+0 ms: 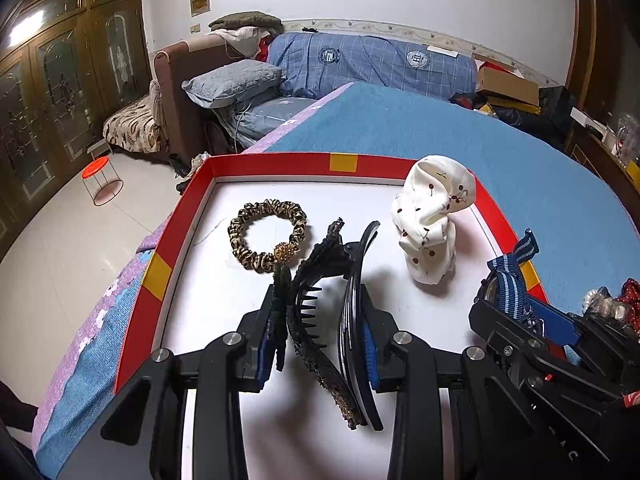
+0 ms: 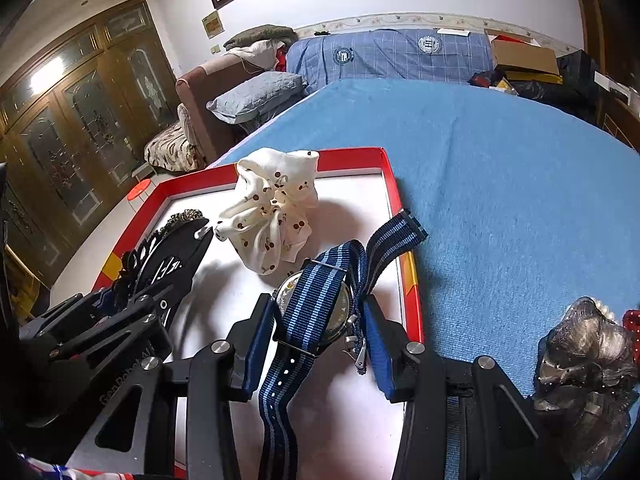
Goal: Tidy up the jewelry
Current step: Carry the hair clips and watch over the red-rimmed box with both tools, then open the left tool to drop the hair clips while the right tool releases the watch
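A red-rimmed tray (image 1: 280, 159) with a white floor lies on a blue blanket. My left gripper (image 1: 318, 332) is shut on a black claw hair clip (image 1: 316, 280) trimmed with dark lace, held just above the tray floor. A leopard-print scrunchie (image 1: 266, 236) with a gold bead and a white cherry-print scrunchie (image 1: 434, 216) lie in the tray beyond it. My right gripper (image 2: 316, 340) is shut on a wristwatch (image 2: 316, 308) with a blue striped strap, over the tray's right side (image 2: 394, 200). The white scrunchie (image 2: 272, 208) sits just ahead of the watch, and the left gripper (image 2: 132, 320) holds the clip (image 2: 172, 256) to its left.
A grey bow hair piece (image 2: 588, 360) with pearls and a red dotted item (image 2: 632, 320) lie on the blue blanket (image 2: 500, 180) right of the tray. The bed edge drops to a tiled floor (image 1: 60, 240) on the left, where a small red stool (image 1: 102, 180) stands.
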Demonstrator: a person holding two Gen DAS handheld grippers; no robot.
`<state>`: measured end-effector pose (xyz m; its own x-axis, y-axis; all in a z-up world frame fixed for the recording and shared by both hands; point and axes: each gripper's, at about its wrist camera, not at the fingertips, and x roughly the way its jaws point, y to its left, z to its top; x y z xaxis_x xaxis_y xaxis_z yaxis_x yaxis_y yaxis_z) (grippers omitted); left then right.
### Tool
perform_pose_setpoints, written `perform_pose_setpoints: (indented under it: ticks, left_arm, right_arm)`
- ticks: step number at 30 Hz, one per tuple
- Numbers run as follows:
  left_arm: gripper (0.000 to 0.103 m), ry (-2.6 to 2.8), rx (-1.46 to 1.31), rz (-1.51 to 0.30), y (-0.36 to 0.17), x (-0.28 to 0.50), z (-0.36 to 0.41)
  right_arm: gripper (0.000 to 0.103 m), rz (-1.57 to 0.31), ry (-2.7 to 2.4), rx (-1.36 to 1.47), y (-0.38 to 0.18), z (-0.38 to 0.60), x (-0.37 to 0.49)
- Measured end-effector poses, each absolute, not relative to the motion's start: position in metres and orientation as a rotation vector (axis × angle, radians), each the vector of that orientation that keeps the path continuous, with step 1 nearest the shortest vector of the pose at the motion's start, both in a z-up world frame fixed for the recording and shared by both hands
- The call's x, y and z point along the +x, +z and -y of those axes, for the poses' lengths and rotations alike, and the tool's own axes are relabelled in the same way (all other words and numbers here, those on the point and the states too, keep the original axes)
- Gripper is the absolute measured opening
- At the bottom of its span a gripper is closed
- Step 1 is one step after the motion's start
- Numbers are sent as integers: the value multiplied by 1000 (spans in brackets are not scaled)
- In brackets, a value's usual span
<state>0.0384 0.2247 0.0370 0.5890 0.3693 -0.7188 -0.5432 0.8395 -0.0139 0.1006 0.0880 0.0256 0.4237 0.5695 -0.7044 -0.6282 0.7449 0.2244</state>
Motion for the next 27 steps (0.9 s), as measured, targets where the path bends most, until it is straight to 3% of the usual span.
perform_pose_setpoints:
  ticks: [20, 27]
  left_arm:
    - [34, 541, -263, -792, 25, 37, -229]
    - [41, 551, -269, -775, 25, 32, -231]
  right_arm:
    - [51, -873, 753, -54, 19, -82, 105]
    - [51, -868, 754, -13, 24, -74, 107]
